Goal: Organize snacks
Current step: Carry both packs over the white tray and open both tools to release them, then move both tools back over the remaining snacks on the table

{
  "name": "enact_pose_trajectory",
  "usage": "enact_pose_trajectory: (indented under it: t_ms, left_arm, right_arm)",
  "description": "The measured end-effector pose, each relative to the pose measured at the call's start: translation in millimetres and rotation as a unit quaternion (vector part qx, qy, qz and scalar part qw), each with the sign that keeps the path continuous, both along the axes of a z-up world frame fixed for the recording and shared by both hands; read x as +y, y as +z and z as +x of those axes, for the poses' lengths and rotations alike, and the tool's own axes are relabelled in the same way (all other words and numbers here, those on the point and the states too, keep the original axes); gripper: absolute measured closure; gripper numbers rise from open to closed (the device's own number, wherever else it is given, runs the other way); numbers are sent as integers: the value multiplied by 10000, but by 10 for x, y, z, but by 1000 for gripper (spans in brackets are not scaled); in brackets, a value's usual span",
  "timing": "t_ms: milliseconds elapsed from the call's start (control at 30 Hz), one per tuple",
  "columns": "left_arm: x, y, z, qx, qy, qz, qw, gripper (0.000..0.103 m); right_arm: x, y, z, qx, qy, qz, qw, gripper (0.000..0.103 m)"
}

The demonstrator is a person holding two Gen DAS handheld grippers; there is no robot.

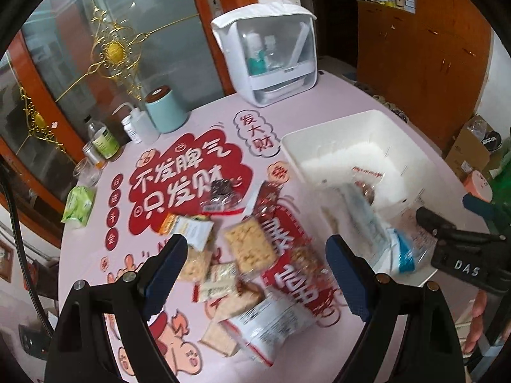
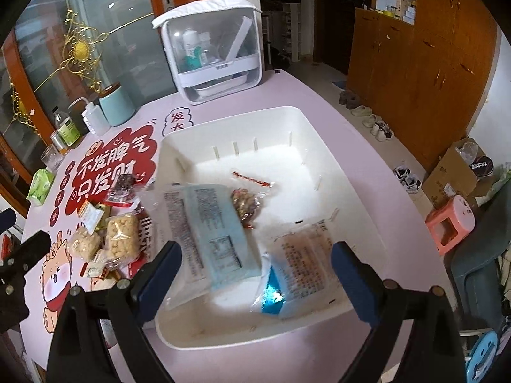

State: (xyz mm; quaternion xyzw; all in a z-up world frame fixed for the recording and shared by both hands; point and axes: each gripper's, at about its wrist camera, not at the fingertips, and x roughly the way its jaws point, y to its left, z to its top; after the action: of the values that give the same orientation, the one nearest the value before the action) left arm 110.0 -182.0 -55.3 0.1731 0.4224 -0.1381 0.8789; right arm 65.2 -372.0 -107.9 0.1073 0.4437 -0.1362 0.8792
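A white bin [image 2: 223,118] [image 1: 319,140] sits on the pink table. Inside it lie a large blue-labelled packet [image 2: 217,229], a clear packet with a blue corner [image 2: 300,271] and a small bag of nuts [image 2: 246,204]. A pile of snack packets lies left of the bin, with puffed-rice bars [image 1: 249,245] [image 2: 123,233], a white pouch [image 1: 271,325] and a dark packet [image 1: 220,194]. My left gripper [image 1: 255,271] is open above the pile, holding nothing. My right gripper [image 2: 255,271] is open above the bin's near end, holding nothing; it also shows in the left wrist view [image 1: 447,233].
At the table's back stand a white storage box with bottles [image 1: 274,57], a mint canister [image 1: 166,108], a squeeze bottle [image 1: 140,127], jars [image 1: 105,142], a glass [image 1: 86,172] and a green tissue pack [image 1: 78,206]. A pink stool [image 2: 453,223] and cardboard boxes [image 2: 453,178] stand on the floor at right.
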Motion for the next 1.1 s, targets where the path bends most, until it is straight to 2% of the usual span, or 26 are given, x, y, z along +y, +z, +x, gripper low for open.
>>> enact_pose_trajectory:
  t_ms: [233,533,933,1100]
  left_arm:
    - [313,-9,-73,-48,-202,288,9994,15]
    - [823,33,16,-87,-403,177,9990,15]
    - [1749,-140,358,69,-94,113,9999,15]
    - [2022,-270,503,233,50,49,9997,15]
  right_arm:
    - [313,65,-130,-140,-259,97,9995,8]
    - [848,20,-115,-45,-372,136,9992,8]
    - [1281,65,-152,-136,-480,220,9985,8]
    - [1494,14,-103,-19,-397,331,9987,8]
